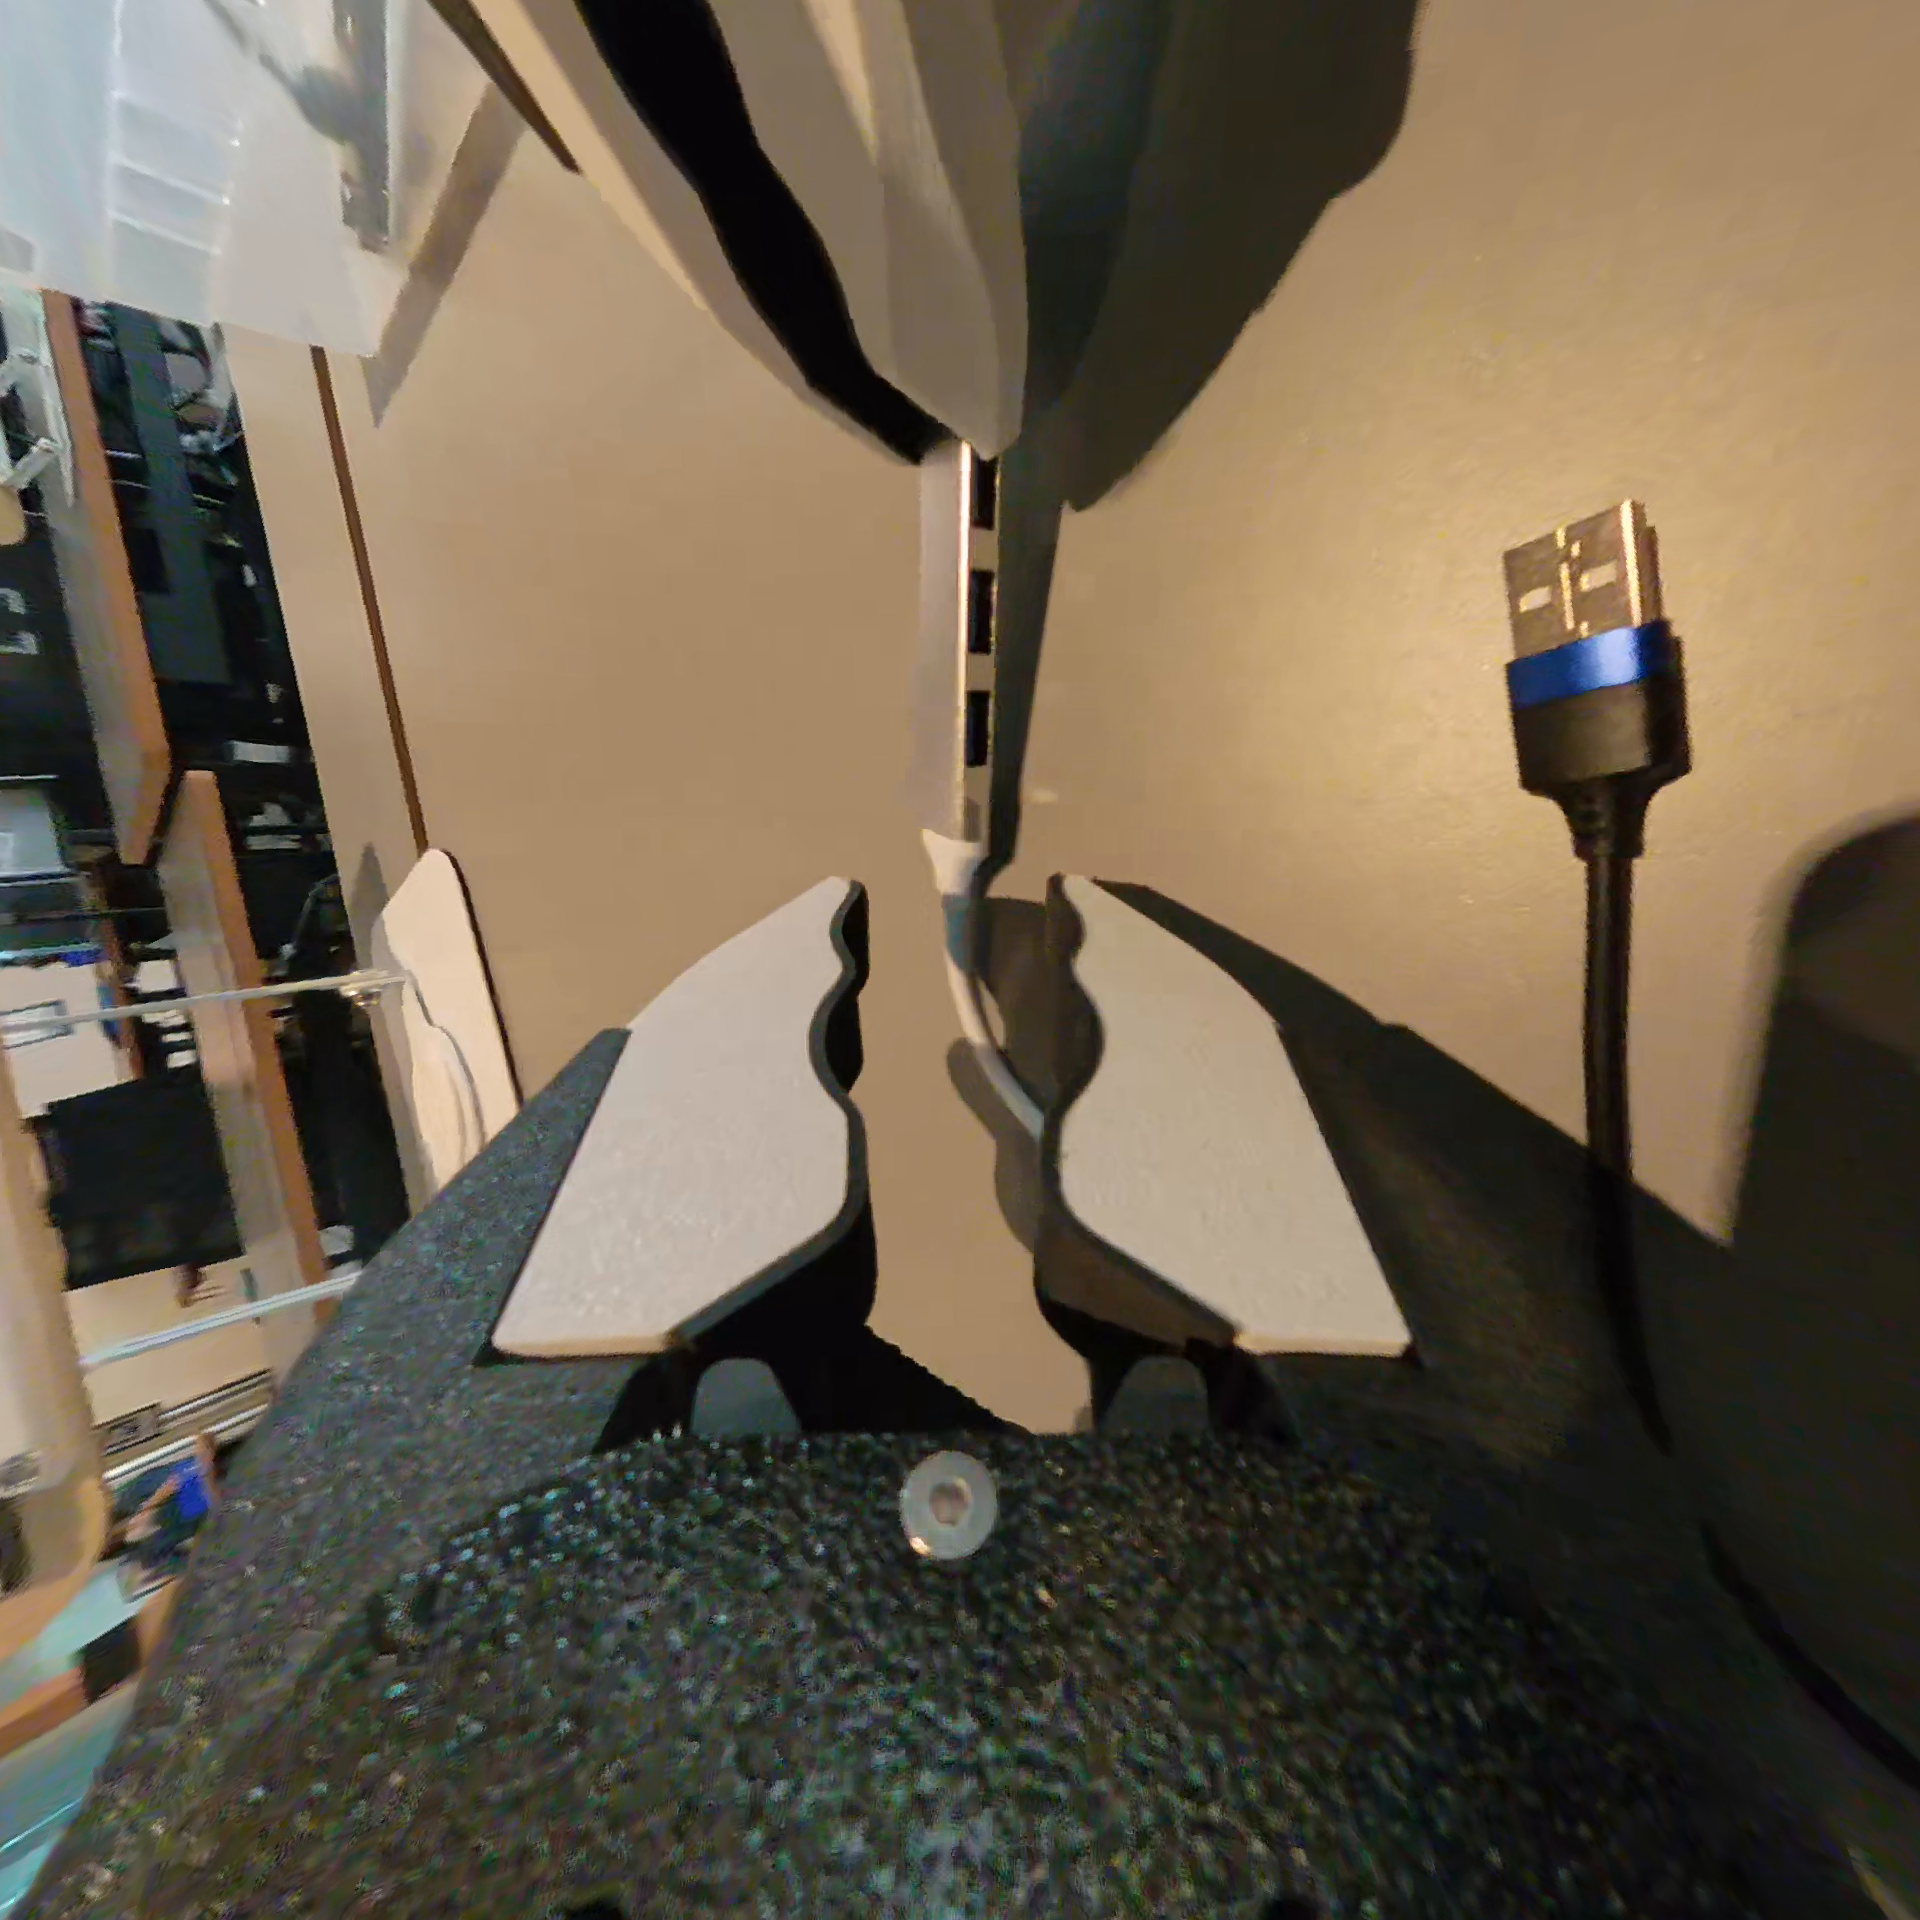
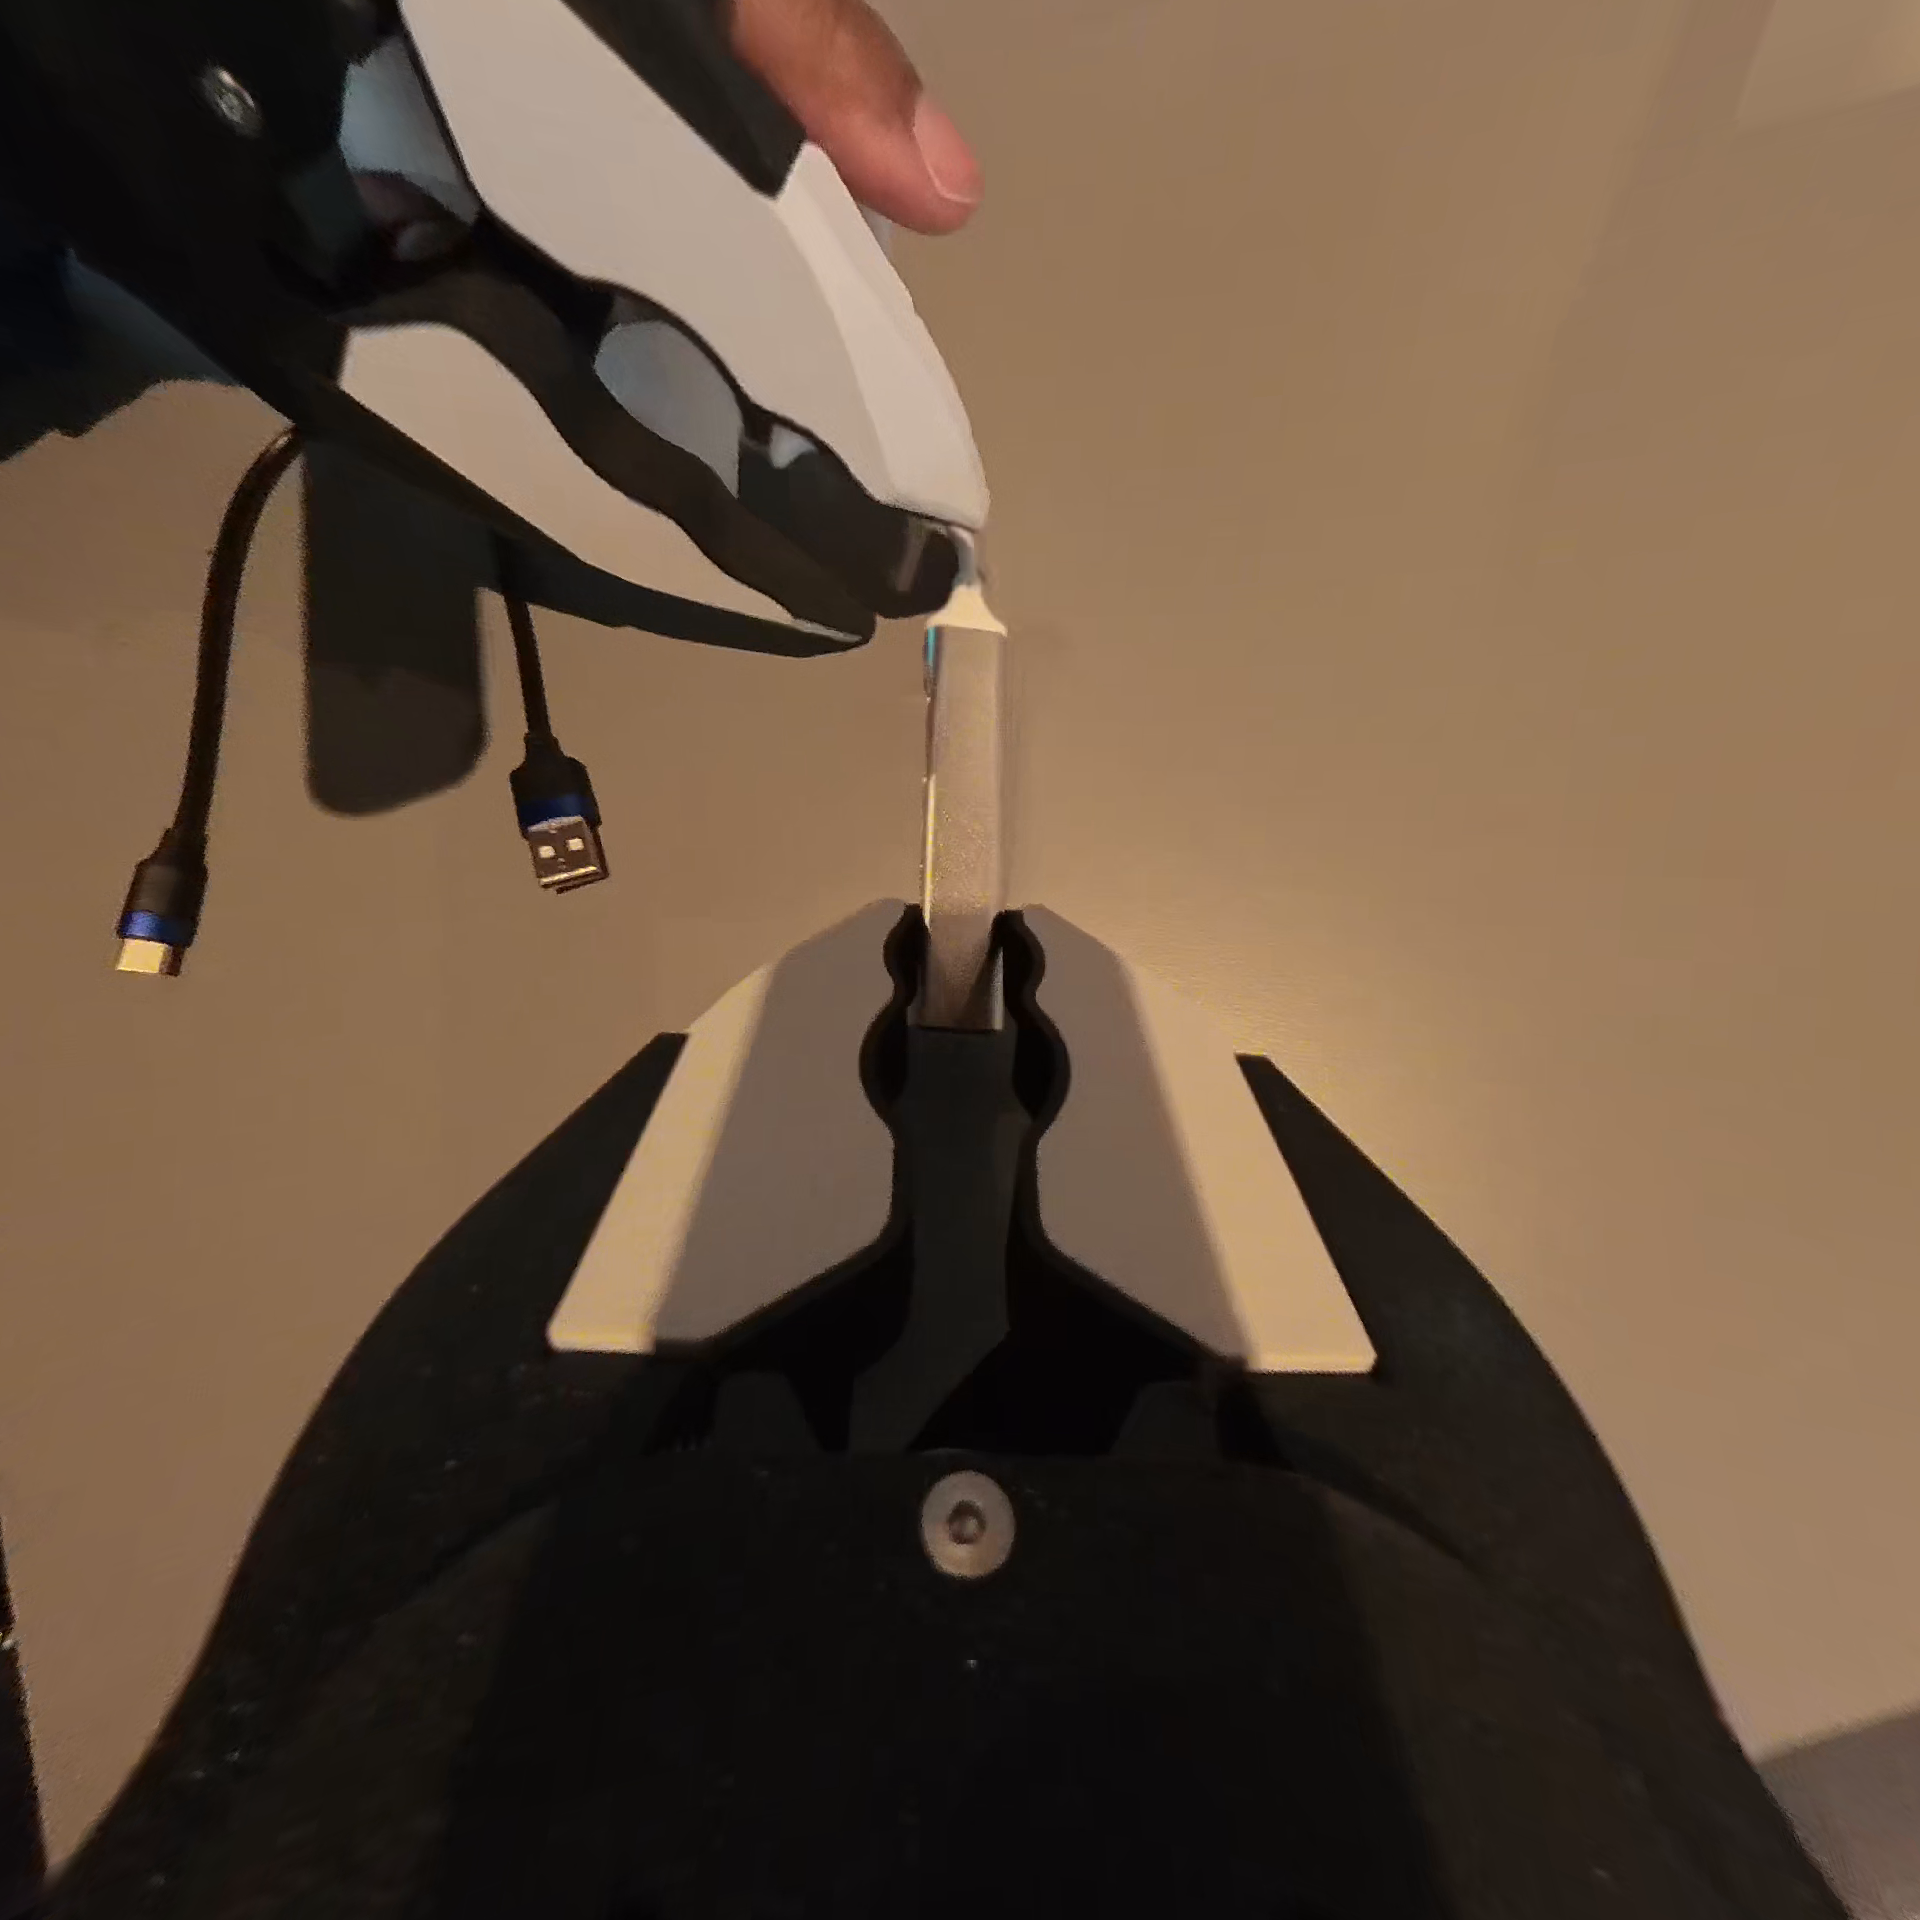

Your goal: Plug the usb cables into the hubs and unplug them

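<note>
A slim silver USB hub (image 1: 951,644) with a row of ports hovers over the beige tabletop (image 1: 644,644). My right gripper (image 2: 961,925) is shut on one end of the hub (image 2: 961,810); it enters the left wrist view from the top (image 1: 966,447). My left gripper (image 1: 956,904) is open a little, its fingers either side of the hub's white cable (image 1: 977,997) without pinching it. It shows in the right wrist view (image 2: 925,571) at the hub's cable end. A black USB-A plug (image 1: 1590,644) with a blue ring lies unplugged to the right.
The right wrist view shows the USB-A plug (image 2: 561,842) and a second black plug with a blue ring (image 2: 156,935) lying loose at the left. A person's finger (image 2: 904,145) rests on the left gripper. A dark blurred object (image 1: 1849,1247) is at the right. The left gripper's tips are roughly 7 cm from the right gripper's. The black USB-A plug (image 1: 1590,644) is about 8 cm from both grippers' fingertips. It turns up in the right wrist view (image 2: 545,817) as well.
</note>
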{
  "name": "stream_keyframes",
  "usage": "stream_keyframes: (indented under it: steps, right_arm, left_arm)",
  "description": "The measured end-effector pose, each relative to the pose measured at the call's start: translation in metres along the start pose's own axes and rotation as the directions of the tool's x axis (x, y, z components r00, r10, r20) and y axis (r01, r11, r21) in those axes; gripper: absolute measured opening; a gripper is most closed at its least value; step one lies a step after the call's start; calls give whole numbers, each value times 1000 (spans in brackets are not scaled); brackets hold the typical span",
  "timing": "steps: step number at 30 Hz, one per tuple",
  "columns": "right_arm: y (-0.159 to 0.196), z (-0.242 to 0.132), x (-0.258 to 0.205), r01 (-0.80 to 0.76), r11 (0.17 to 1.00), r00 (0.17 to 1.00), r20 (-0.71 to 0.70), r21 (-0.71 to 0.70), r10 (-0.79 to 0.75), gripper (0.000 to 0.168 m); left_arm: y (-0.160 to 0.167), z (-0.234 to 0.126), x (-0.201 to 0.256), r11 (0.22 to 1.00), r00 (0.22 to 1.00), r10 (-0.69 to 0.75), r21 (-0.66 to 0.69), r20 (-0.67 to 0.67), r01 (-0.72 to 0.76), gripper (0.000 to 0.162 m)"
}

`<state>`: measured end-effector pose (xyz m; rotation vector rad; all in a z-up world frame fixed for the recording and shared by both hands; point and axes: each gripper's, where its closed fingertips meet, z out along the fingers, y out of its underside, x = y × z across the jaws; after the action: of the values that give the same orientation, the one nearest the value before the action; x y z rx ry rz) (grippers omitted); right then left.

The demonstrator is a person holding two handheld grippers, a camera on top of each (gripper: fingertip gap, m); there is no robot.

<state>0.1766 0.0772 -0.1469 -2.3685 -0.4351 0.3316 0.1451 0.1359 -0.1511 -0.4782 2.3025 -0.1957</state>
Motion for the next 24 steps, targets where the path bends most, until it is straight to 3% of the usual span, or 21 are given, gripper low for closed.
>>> stream_keyframes:
  steps: [7,14,20,24]
  right_arm:
    - [-6,-1,-2,-57,998,998,19,23,56,15]
    - [-21,-5,-15,-129,987,986,120,98,117,15]
    - [-28,-5,-24,-148,979,974,194,137,120,15]
    - [-34,-7,-23,-46,977,986,166,208,11,13]
  left_arm:
    - [-7,-27,-12,996,995,75,-48,62,-72,35]
    - [-8,-8,-2,988,992,121,-100,35,-117,36]
    - [-4,4,0,992,993,104,-81,47,-100,11]
    - [-4,-1,-5,999,999,-21,-36,39,22,8]
